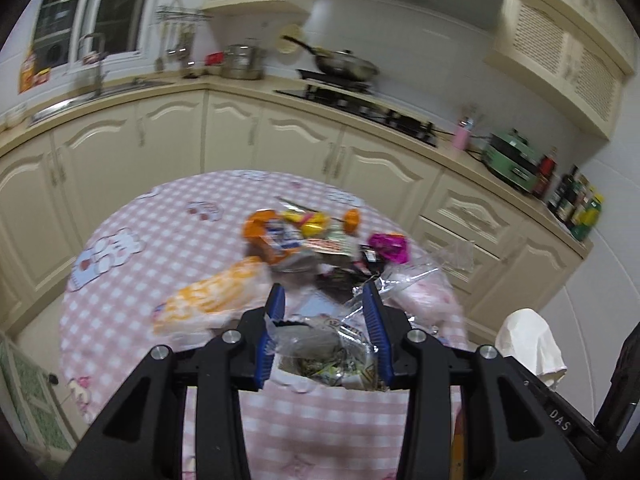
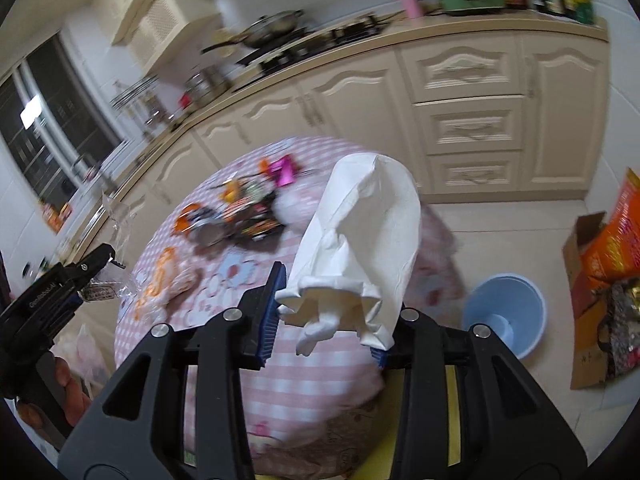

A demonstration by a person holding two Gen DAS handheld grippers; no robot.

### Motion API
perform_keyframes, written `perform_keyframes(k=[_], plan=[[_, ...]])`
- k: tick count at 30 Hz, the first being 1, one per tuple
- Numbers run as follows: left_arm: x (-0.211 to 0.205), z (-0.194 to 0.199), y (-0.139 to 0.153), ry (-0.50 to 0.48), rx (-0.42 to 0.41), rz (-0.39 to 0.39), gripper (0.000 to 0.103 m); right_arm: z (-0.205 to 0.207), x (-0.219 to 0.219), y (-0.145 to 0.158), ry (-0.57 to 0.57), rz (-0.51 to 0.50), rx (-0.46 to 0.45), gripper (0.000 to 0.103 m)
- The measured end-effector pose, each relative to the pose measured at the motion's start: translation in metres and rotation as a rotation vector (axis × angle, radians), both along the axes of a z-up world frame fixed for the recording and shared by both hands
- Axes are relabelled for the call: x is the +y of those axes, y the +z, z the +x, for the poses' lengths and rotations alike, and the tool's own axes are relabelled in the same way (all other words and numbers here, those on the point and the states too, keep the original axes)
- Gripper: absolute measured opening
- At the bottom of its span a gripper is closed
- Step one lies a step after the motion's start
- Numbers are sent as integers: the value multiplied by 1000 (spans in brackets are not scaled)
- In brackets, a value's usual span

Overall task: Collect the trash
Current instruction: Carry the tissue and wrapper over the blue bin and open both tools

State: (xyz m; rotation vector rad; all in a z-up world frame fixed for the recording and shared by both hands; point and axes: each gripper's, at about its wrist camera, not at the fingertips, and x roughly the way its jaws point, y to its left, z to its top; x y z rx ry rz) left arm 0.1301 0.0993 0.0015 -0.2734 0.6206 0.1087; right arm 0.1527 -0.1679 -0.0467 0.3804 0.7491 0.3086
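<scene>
Left gripper [image 1: 324,322] clamped on a crumpled clear wrapper [image 1: 334,354] above the pink checked table [image 1: 132,276].

Farther off, a blurred heap of snack wrappers [image 1: 316,240]; nearer left, an orange-and-white packet [image 1: 212,294]; at right, possibly a white tissue [image 1: 530,340].

Crumpled clear wrapper [image 1: 332,348] with dark printed scraps inside, pinched up off the checked worktop [image 1: 132,280]; white tissue [image 2: 360,248] likewise lifted, hanging in loose folds. Heaped at the far side: orange, yellow, magenta and dark wrappers [image 1: 320,244], with an orange-and-white packet [image 1: 208,296] lying near left.
</scene>
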Motion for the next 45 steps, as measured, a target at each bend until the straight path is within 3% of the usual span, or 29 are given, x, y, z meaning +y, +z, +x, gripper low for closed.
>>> perform_keyframes(k=[11,22,26,33,35,36,37,45], plan=[[-124,46,-15,-263,57,42,40,-6,-111,-23,-235,29,50,39],[-234,85,-64,-456,183,91,40,-7,-189,-60,-388,46,141,39],[-261,99,-89,-495,252,112,40,-8,-210,-76,-420,49,183,39],[-297,121,-116,-519,302,155,40,-10,-237,-99,-472,65,243,39],[-304,128,-124,-518,320,158,47,-10,-242,-103,-480,72,253,39],[-306,131,-127,-510,332,159,66,-10,-244,-104,-483,72,256,39],[-308,135,-129,-501,344,159,76,-10,-245,-105,-484,73,258,39],[-295,135,-128,-472,335,163,76,8,-240,-112,-436,74,276,39]])
